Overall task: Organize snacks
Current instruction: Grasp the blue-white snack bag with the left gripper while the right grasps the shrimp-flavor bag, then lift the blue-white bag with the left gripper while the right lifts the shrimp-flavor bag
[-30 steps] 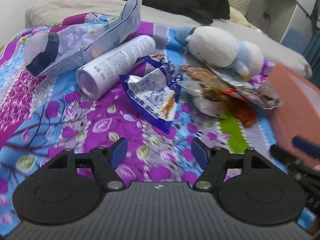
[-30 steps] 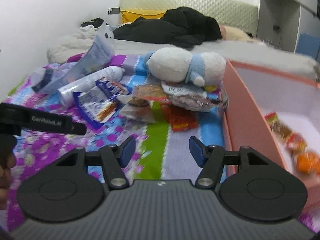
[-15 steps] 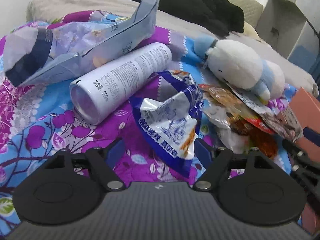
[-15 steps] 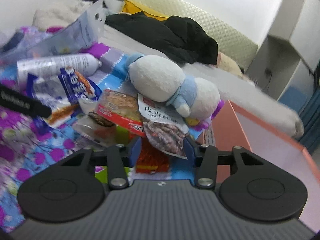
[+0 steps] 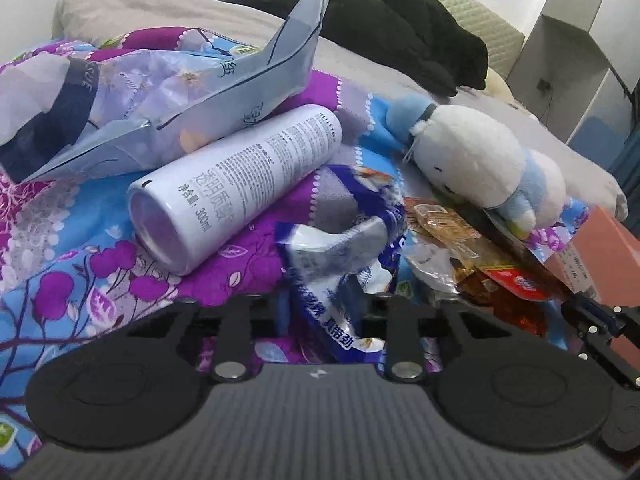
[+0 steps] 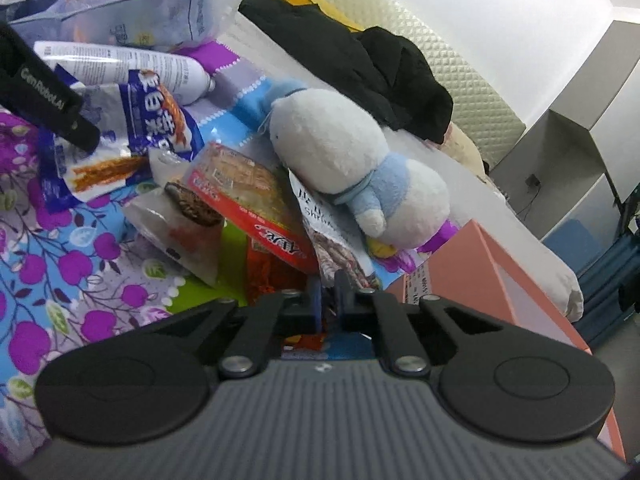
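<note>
left wrist view
left gripper [image 5: 322, 312]: jaws set around the near end of the blue-and-white snack bag [image 5: 344, 256]; whether they press it, cannot tell.
blue-and-white snack bag: crumpled, on the floral bedspread [image 5: 80, 280], just right of the white can [image 5: 236, 184].
white can: on its side, base toward the camera, touching the pale blue bag [image 5: 168, 92] on its far side.
plush toy [image 5: 480, 160]: right of centre, lying over the loose snack packets [image 5: 460, 240].
orange box [image 5: 600, 248]: right edge.

right wrist view
right gripper [image 6: 327, 300]: jaws narrow, closed on the lower edge of the grey shrimp packet [image 6: 340, 248].
grey shrimp packet: under the plush toy, just left of the orange box.
red snack packet [image 6: 248, 196]: left of it, overlapping a clear packet [image 6: 180, 220].
black clothes [image 6: 360, 64]: far, on the bed.
</note>
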A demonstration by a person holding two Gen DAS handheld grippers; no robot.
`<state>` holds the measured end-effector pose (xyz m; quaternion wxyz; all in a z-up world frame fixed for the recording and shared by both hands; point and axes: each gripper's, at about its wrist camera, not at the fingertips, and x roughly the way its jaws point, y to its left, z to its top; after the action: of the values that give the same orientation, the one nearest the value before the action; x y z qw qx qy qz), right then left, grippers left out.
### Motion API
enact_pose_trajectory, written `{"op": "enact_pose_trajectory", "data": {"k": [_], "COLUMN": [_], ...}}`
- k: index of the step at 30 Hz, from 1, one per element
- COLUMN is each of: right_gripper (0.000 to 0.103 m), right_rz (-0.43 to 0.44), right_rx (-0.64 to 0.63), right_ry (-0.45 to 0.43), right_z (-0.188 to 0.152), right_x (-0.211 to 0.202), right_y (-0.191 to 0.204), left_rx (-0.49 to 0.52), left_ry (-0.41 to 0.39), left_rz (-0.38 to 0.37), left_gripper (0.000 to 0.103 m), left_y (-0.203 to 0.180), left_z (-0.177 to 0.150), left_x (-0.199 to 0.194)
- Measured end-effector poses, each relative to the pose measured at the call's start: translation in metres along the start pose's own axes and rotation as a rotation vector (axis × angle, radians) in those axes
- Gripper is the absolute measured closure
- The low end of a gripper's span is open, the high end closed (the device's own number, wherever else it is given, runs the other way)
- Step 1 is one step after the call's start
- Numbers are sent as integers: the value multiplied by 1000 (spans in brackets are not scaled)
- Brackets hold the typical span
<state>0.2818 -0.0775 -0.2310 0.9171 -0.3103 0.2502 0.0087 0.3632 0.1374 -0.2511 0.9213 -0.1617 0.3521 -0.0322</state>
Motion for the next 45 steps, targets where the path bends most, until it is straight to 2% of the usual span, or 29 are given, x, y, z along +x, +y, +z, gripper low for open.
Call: {"op": "enact_pose_trajectory", "data": {"k": [6,15,19,35,39,41,43,45], "right_gripper": [97,99,99,100,100,99,99,98], "right_rz": [-8,9,57,247,265,250,258,273], "right_rx": [0,41,78,20,38,57,103,149], "right_ry": [-27,-46,-53,-35,-31,-18,-15,-16], "right_z": [1,-23,-30,-73,-78,-80,-81,-81], "right_x": [-31,-99,-126,-219,-231,-229,-227,-221], "right_y": [-5,-15,-18,14,16,15,8,1], "left_rx": [-37,-75,-76,-155,-159,-168,-176,-168], "left_ry": [-3,17,30,110,146,184,221,231], "left_rz": [-13,-32,-45,-73,-78,-51,-33,-26], "left_gripper": [86,88,88,89,88,87,76,35], "left_y": [0,-5,-9,-8,-10,-9,-5,-3], "left_z": [-10,-34,-46,-105,-122,-128,-131,-132], "left_x": [-29,-79,-99,-189,-202,-201,-200,-203]}}
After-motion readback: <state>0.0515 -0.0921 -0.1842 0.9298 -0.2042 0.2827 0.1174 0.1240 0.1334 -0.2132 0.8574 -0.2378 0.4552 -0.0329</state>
